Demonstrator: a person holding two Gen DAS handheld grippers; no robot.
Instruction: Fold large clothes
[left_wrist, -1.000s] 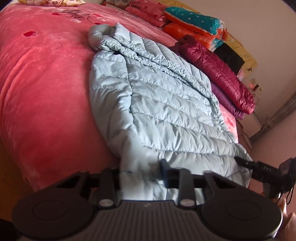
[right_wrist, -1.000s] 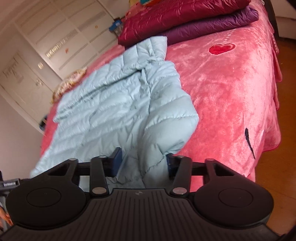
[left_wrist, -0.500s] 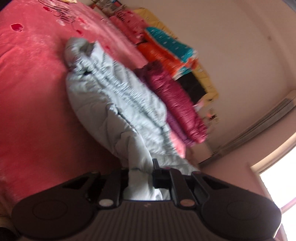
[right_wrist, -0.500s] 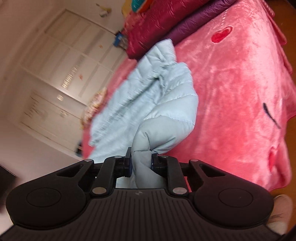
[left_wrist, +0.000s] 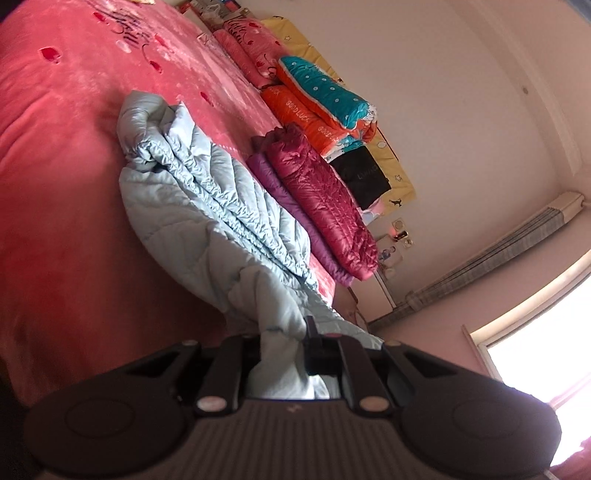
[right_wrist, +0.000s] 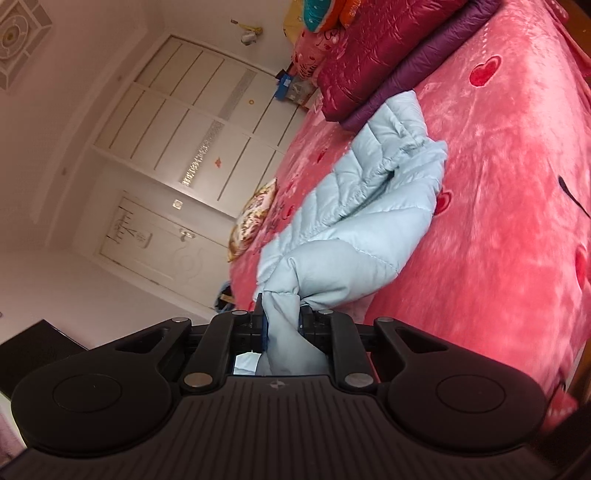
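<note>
Both sets of jaws are clamped on cloth: my left gripper (left_wrist: 282, 349) pinches a bunched edge of the pale blue down jacket (left_wrist: 207, 206), and my right gripper (right_wrist: 281, 325) squeezes another gathered corner of the same jacket (right_wrist: 354, 221), the fabric twisted into a knot just ahead of the pads. From each grip the quilted jacket runs away from me in a rumpled ridge, its near end raised off the pink bedspread (left_wrist: 55, 166) and its far end lying on the bed. Just beyond the jacket, in the left view, a folded maroon jacket (left_wrist: 321, 199) sits on top of a purple jacket (left_wrist: 291, 210), near the bed's edge. Behind those is a stack of orange and teal quilts (left_wrist: 317, 99) against the wall. In the right view a white wardrobe (right_wrist: 192, 122) stands past the bed.
</note>
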